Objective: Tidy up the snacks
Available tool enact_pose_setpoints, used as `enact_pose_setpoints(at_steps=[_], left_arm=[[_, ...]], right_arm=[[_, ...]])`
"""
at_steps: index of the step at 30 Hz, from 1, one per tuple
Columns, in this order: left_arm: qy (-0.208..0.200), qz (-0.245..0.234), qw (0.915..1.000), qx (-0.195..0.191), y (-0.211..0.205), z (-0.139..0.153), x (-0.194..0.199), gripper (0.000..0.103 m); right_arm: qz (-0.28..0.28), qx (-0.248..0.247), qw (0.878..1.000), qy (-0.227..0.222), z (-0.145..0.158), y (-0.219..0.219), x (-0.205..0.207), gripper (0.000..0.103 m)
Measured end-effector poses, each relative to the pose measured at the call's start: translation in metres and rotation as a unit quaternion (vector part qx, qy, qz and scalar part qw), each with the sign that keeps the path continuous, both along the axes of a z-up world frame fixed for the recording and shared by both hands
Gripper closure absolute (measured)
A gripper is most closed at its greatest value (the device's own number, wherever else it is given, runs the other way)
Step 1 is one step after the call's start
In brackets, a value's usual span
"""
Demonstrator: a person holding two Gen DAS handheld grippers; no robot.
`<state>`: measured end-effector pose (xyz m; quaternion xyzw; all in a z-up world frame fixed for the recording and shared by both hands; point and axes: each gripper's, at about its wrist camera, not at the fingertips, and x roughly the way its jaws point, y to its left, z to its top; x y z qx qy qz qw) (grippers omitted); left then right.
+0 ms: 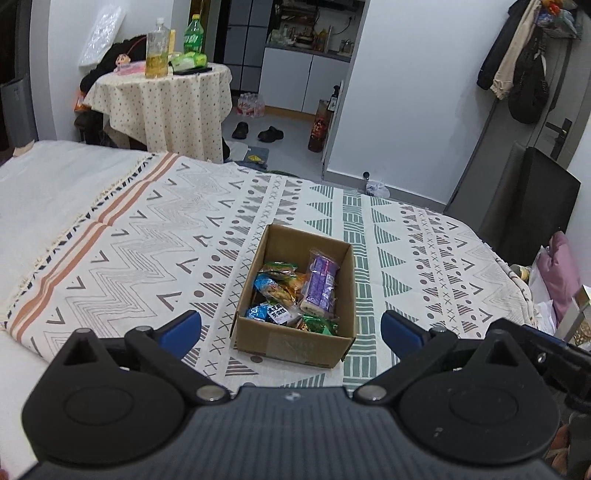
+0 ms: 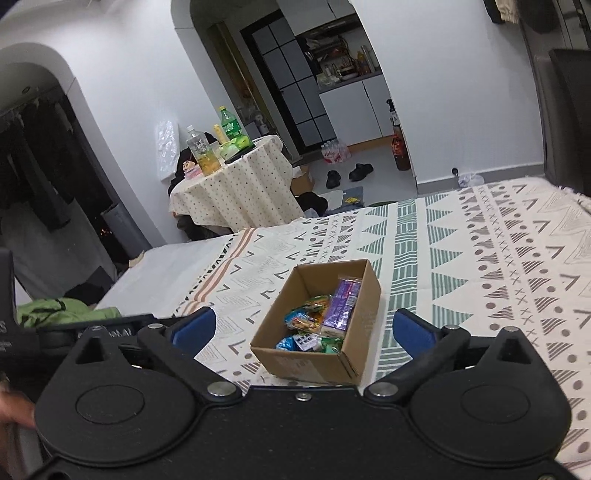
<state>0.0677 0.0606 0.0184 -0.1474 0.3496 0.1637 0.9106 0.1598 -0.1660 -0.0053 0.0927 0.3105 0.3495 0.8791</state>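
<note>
Snacks (image 1: 295, 291) in cardboard box (image 1: 291, 345), labels illegible.

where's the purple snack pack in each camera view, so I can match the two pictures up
Left wrist: purple pack leans along the right wall inside the box, low centre between the open fingers.
Right wrist: purple pack is against the right wall of the same box, centre.
Shared landmark: green bottle on the round table.
</note>
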Motion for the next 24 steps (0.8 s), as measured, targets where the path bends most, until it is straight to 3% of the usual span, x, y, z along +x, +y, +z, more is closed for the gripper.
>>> enact_pose_setpoints(at_steps=[8, 24], left_arm=[[-0.014, -0.018, 0.9993, 0.028, -0.013, 0.010, -0.024, 0.000], [-0.034, -0.042, 0.9981, 0.029, -0.018, 0.007, -0.073, 0.000]], right_arm=[[0.000, -0.018, 1.000, -0.010, 0.000, -0.012, -0.023, 0.000], [-0.016, -0.072, 0.996, -0.047, 0.008, -0.014, -0.063, 0.000]])
